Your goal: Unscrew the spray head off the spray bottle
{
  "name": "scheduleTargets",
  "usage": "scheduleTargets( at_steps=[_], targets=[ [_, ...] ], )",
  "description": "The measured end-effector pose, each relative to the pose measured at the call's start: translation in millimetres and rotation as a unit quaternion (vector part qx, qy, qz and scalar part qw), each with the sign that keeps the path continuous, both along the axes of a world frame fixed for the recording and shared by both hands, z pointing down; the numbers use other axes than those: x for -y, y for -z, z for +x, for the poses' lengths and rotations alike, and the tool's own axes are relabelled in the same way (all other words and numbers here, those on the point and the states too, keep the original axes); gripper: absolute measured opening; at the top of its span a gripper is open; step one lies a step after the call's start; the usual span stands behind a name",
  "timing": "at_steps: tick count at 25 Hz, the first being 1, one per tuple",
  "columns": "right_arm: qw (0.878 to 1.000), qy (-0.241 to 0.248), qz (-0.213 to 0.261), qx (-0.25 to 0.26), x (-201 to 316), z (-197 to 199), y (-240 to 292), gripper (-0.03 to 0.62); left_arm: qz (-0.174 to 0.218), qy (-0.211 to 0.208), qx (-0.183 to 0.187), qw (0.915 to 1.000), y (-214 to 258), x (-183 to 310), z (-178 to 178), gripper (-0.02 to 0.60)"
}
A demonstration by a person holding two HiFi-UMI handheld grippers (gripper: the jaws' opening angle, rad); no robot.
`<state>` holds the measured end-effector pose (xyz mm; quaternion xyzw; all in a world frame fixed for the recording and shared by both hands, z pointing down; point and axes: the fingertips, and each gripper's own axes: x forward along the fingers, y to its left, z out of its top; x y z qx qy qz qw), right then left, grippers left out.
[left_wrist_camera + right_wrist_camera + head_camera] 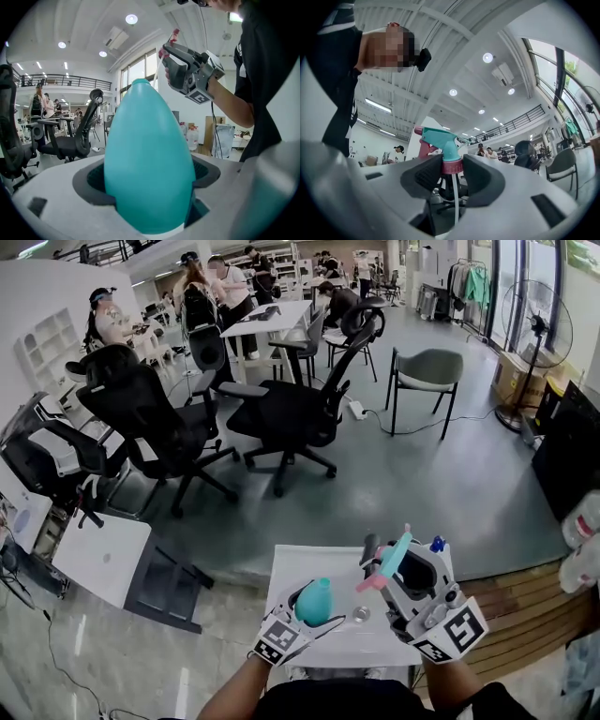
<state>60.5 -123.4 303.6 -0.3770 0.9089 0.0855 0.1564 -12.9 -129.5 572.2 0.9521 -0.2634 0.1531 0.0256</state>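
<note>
My left gripper (307, 613) is shut on a teal egg-shaped spray bottle (315, 601), which has no head on it. In the left gripper view the bottle (148, 164) stands between the pads, its open neck pointing away. My right gripper (396, 568) is shut on the spray head (390, 562), held apart from the bottle and to its right, tilted upward. In the right gripper view the pads clamp the head's pink collar (452, 166) under the teal nozzle body (440, 138). The thin dip tube (455, 202) hangs free below it. The right gripper (188, 70) also shows above the bottle.
Both grippers hover over a small white table (309, 564), which holds a small round piece (361, 614), a blue-capped item (437, 544) and a dark item (370, 545). Black office chairs (281, 418) stand beyond it. Large water jugs (581, 540) sit at the right edge.
</note>
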Motion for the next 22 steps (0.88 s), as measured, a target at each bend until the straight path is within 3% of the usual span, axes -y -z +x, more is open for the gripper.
scheduleTargets(
  at_steps=[10,22],
  targets=[
    [0.998,-0.03,-0.057,-0.013,12,10,-52,0.144,0.052,0.037,-0.017,0.9978,32,18,-3,0.457],
    [0.986,-0.065,-0.15,-0.034,25,29,-133,0.144,0.071,0.052,-0.029,0.9957,50,27,-6,0.457]
  ],
)
